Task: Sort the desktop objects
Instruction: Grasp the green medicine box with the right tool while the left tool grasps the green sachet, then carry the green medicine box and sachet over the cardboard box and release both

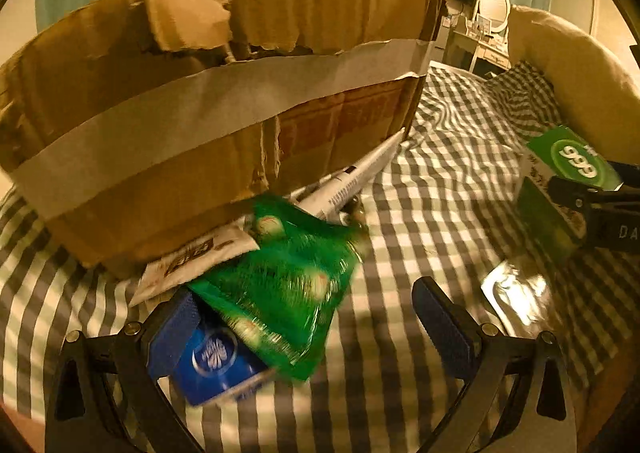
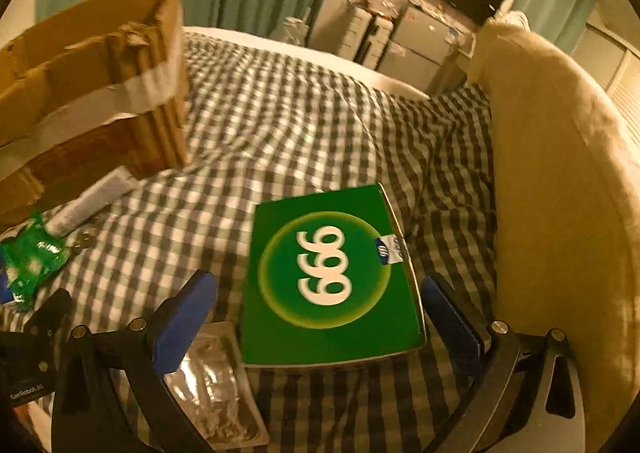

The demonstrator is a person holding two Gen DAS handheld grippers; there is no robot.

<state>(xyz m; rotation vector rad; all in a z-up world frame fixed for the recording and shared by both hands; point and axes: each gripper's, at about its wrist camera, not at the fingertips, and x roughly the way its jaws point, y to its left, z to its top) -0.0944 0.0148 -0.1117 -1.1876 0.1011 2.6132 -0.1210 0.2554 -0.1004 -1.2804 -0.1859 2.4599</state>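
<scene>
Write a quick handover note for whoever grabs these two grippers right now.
Left gripper: open, empty, at the green snack bag and blue packet beside the cardboard box.
Right gripper: open, fingers either side of the green 999 box, not closed. Foil blister pack lies beside it.
Done: cannot tell what is in the cardboard box.
Left: everything on the checked cloth.

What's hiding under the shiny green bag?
Under the green bag peeks a blue packet with a round white logo, and a white paper sachet sticks out beside the cardboard box. The bag covers the rest of both.
</scene>
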